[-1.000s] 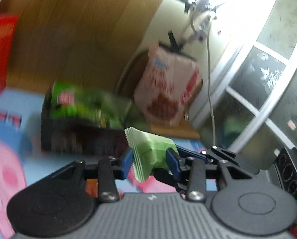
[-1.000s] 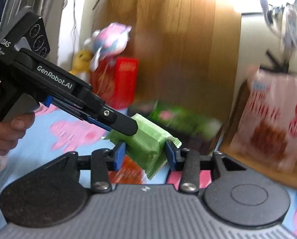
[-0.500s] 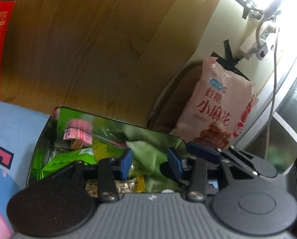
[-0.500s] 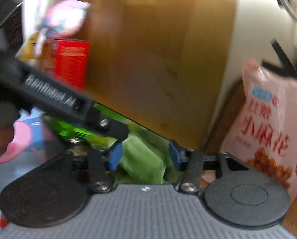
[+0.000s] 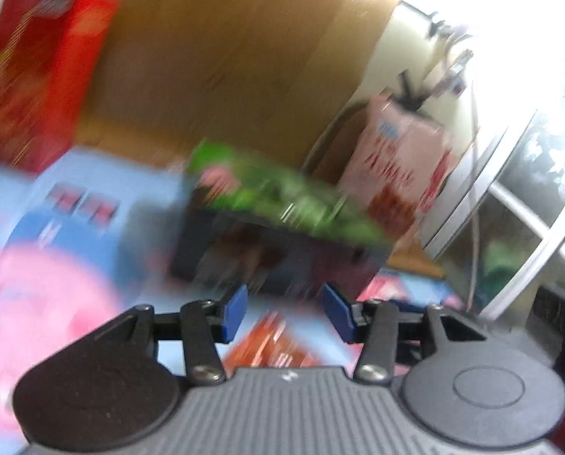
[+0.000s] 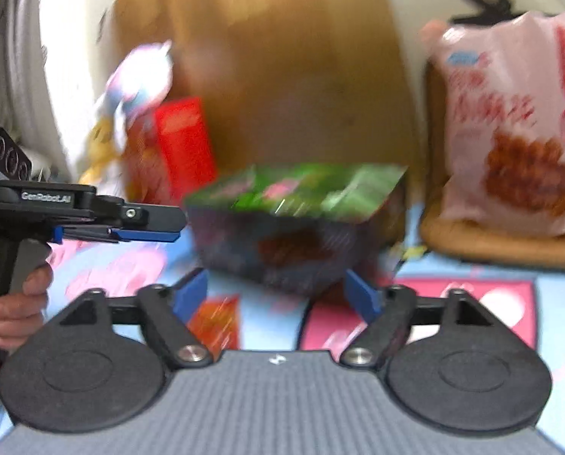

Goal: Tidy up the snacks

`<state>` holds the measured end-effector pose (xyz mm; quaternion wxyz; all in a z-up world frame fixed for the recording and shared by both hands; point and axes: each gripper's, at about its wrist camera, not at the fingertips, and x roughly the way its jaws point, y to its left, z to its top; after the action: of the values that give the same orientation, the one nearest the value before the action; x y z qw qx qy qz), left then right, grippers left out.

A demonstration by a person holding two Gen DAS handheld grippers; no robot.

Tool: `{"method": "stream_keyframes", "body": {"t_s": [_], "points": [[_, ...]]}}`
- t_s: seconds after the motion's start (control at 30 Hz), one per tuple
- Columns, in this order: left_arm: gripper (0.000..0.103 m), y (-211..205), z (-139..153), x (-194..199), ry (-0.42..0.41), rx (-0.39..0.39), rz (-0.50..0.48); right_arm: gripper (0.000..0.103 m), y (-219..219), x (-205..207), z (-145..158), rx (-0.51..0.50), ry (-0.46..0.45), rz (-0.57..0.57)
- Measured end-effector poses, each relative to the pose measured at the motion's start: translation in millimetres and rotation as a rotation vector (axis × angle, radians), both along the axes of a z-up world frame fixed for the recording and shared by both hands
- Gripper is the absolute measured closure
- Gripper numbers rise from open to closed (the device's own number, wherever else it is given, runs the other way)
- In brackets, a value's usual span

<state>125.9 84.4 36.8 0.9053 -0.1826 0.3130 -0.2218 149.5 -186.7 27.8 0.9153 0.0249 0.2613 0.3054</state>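
Both claws now stand empty: the left claw point(image 5: 285, 313) and the right claw point(image 6: 276, 295) have just been opening, and the green packet held earlier apparently lies, blurred, in the box point(image 6: 293, 227) ahead.

1. The left wrist view looks forward and slightly down over its blue-padded left gripper point(image 5: 285, 313), near the dark box of green snack packets point(image 5: 282, 235).
2. The right wrist view faces that box point(image 6: 293, 223) from the right; the left gripper point(image 6: 146, 227) enters at its left edge.
3. Both views share the box, the pink snack bag point(image 5: 399, 174) point(image 6: 509, 132) and the red carton point(image 5: 36, 76) point(image 6: 183, 144).
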Motion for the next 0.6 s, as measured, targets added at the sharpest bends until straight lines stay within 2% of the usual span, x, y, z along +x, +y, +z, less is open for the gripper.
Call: {"method": "stream_keyframes", "body": {"t_s": [0.13,0.2,0.27,0.33,0.5,0.6], "points": [[0.06,33,-28,-33,0.089,0.005,0.094,0.009,42,8,-11,-0.121,0.063,0.099],[0.06,48,-33,-47,0.086,-0.034,0.117,0.01,62,14,-17,-0.18,0.075,0.128],[0.059,55,-32,-55,0.074,-0.024,0.146,0.01,81,15,-21,-0.232,0.044,0.155],[0.059,59,-33,-61,0.061,-0.013,0.157,0.027,92,13,-19,-0.239,0.027,0.197],[0.058,57,-32,-67,0.058,-0.026,0.147,0.036,106,-14,-13,-0.252,0.009,0.317],[0.054,59,-33,-75,0.064,-0.058,0.126,0.036,107,-40,-13,-0.267,-0.04,0.435]]}}
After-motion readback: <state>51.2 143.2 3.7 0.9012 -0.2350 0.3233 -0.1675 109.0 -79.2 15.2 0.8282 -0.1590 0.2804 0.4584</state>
